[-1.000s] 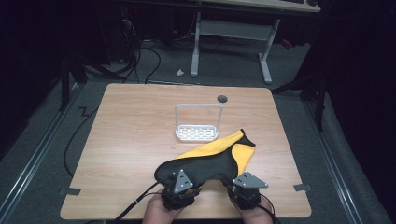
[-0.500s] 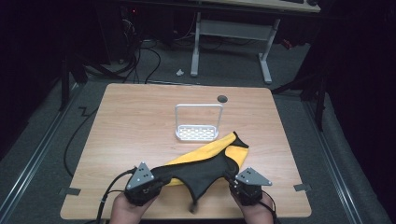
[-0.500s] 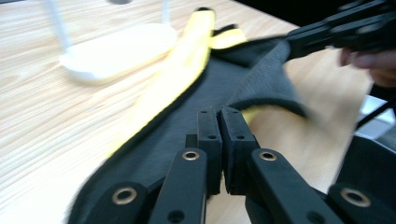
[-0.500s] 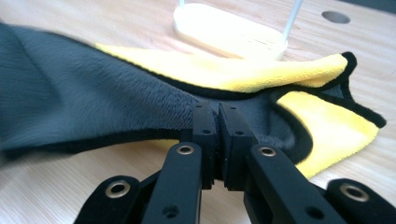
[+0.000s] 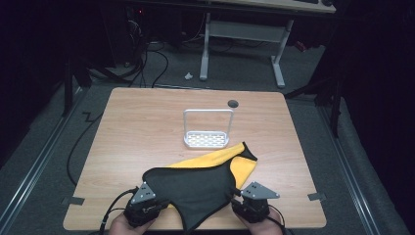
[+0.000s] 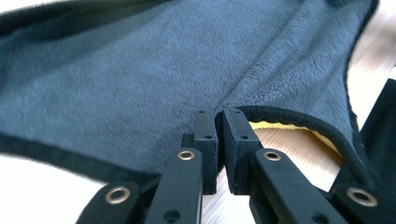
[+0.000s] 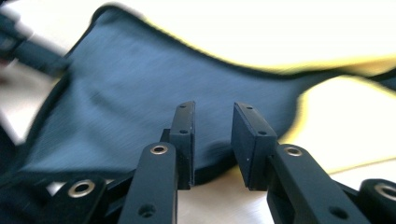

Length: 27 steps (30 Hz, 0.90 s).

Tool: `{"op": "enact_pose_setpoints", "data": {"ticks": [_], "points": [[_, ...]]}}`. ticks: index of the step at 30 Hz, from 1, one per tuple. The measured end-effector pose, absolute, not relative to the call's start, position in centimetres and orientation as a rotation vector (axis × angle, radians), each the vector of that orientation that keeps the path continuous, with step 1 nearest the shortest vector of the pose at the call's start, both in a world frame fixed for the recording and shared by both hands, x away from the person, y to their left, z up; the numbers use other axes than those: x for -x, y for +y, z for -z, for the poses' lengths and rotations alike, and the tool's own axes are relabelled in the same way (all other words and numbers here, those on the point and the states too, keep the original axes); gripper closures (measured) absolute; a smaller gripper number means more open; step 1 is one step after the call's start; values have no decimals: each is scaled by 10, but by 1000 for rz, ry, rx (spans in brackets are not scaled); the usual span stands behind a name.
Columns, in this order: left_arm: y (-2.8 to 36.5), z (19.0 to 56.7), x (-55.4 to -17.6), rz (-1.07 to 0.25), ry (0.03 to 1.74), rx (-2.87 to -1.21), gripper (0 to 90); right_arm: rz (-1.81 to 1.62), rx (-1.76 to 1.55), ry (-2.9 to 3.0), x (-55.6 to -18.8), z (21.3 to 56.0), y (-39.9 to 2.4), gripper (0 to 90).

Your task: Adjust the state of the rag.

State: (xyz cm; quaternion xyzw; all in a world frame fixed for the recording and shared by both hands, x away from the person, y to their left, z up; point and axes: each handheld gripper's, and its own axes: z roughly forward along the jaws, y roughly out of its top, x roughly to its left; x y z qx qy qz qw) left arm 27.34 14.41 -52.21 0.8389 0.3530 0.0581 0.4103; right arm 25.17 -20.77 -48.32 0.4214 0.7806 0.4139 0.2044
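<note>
A cloth, dark on top and yellow underneath, lies spread near the front edge of the wooden table. My left gripper holds its left corner. In the left gripper view the jaws pinch the dark hem; they have just eased open slightly, and the cloth is still between them. My right gripper sits at the cloth's right side. Its jaws have just been opening and stand apart, with the cloth's edge lying low between them, not pressed.
A white wire rack with an upright handle stands at the table's middle, just beyond the cloth. A dark round hole lies near the far edge. Grey tape marks sit at the front corners. Desk legs and cables lie on the floor behind.
My left gripper moved left along the front edge, pulling the cloth out wider and flatter. The right hand kept its place and its jaws opened.
</note>
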Motion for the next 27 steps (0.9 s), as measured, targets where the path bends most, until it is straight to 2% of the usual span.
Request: {"op": "enact_pose_setpoints", "data": {"ticks": [2, 6, 8, 9, 11, 12, 16, 23, 27], "points": [[150, 523, -274, -156, 897, -2123, 838, -1103, -1192, 2118, -264, 483, -210, 682], [161, 527, -282, -154, 938, -2104, 838, -1030, -1301, 2114, -303, 498, -206, 551], [163, 527, -286, -153, 951, -2097, 840, -1022, -1346, 2137, -317, 508, -199, 516], [164, 527, -288, -153, 948, -2100, 843, -995, -1339, 2152, -321, 513, -194, 561], [165, 527, -292, -157, 943, -2111, 847, -891, -1302, 2187, -322, 520, -185, 782], [166, 527, -294, -162, 948, -2111, 849, -882, -1291, 2184, -319, 520, -185, 861], [167, 527, -303, -191, 958, -2116, 852, -973, -1297, 2133, -287, 500, -207, 878], [182, 528, -323, -275, 1032, -2078, 844, -1012, -1386, 2045, -206, 493, -253, 814], [197, 523, -318, -279, 1082, -2028, 807, -1022, -1372, 1996, -206, 484, -262, 783]]}}
